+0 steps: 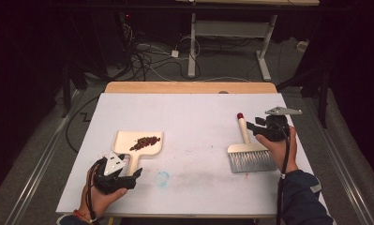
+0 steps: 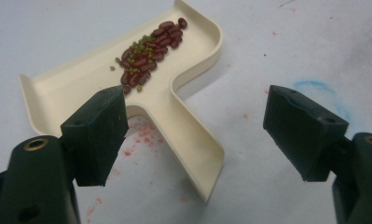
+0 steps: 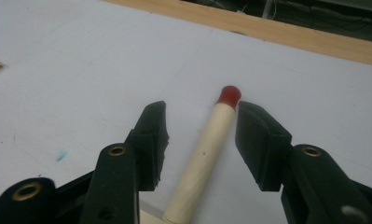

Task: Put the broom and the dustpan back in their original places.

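A cream dustpan [image 1: 128, 139] lies flat at the left of the white tabletop, with a small heap of red and green beans [image 1: 145, 142] in its tray. My left gripper [image 1: 133, 171] stands open at the pan's handle. In the left gripper view the handle [image 2: 193, 144] runs between the two jaws, with a gap on each side, and the beans [image 2: 148, 49] lie beyond. At the right lies a hand brush [image 1: 250, 157] with grey bristles. My right gripper [image 1: 253, 126] is open around its wooden handle [image 3: 204, 154], just below the red tip [image 3: 229, 95], and the pads are clear of the wood.
A blue scribbled ring [image 1: 162, 178] marks the tabletop right of the pan's handle. Red specks dot the surface near the pan [image 2: 137, 140]. A wooden strip [image 1: 189, 87] borders the far edge. Beyond it are floor cables and a desk frame [image 1: 192, 47].
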Motion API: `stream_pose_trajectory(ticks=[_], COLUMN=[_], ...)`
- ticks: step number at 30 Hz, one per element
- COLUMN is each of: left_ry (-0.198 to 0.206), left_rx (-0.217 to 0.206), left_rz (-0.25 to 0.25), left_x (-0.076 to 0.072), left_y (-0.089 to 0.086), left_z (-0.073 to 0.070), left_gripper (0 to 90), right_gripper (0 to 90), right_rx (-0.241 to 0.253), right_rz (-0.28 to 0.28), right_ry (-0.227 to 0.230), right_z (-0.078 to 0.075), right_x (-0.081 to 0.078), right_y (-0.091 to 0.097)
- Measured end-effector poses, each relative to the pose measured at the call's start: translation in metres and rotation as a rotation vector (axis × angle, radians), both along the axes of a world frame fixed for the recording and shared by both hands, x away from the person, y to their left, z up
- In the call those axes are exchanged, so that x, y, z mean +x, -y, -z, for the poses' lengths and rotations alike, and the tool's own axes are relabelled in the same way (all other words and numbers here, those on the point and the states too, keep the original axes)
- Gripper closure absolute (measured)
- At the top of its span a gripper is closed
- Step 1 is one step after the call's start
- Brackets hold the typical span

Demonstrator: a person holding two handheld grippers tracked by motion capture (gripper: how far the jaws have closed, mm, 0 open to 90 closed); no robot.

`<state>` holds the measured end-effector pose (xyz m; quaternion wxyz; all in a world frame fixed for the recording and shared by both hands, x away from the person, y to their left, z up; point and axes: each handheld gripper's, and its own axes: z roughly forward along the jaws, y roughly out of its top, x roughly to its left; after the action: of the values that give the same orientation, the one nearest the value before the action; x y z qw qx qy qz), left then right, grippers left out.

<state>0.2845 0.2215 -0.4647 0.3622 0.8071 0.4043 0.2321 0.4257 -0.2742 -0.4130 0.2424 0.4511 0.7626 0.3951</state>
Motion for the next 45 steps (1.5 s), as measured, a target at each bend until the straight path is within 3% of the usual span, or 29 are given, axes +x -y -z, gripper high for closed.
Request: stream_pose_trajectory(ticks=[7, 11, 14, 17, 23, 28, 40, 45], left_ry=[0.023, 0.02, 0.025, 0.022, 0.02, 0.016, 0.013, 0.02], left_rx=[0.002, 0.005, 0.004, 0.008, 0.0, 0.014, 0.045, 0.037], left_rz=[-0.012, -0.006, 0.0, 0.002, 0.005, 0.012, 0.029, 0.03], left_x=[0.0, -0.001, -0.001, -0.001, -0.001, -0.002, -0.003, -0.003], left_y=[-0.002, -0.001, 0.0, 0.001, 0.002, 0.003, 0.007, 0.006], left_z=[-0.003, -0.003, -0.003, -0.003, -0.002, -0.002, 0.0, -0.001], left_gripper=[20.5, 20.5, 20.2, 20.0, 20.0, 20.4, 20.0, 20.0], right_gripper=[46.4, 34.5, 24.7, 20.9, 19.3, 23.0, 23.1, 23.2], right_rx=[0.023, 0.036, -0.007, 0.021, 0.039, 0.041, 0.025, 0.014], right_rz=[0.013, 0.016, 0.08, 0.077, 0.071, 0.102, 0.046, 0.039], right_ry=[0.06, 0.094, 0.11, 0.121, 0.139, 0.15, 0.181, 0.194], right_z=[0.0, -0.002, -0.003, -0.004, -0.008, -0.011, -0.021, -0.024], right_x=[-0.004, -0.007, -0.008, -0.009, -0.012, -0.017, -0.033, -0.039], right_y=[0.002, 0.0, -0.003, -0.004, -0.005, -0.007, -0.016, -0.018])
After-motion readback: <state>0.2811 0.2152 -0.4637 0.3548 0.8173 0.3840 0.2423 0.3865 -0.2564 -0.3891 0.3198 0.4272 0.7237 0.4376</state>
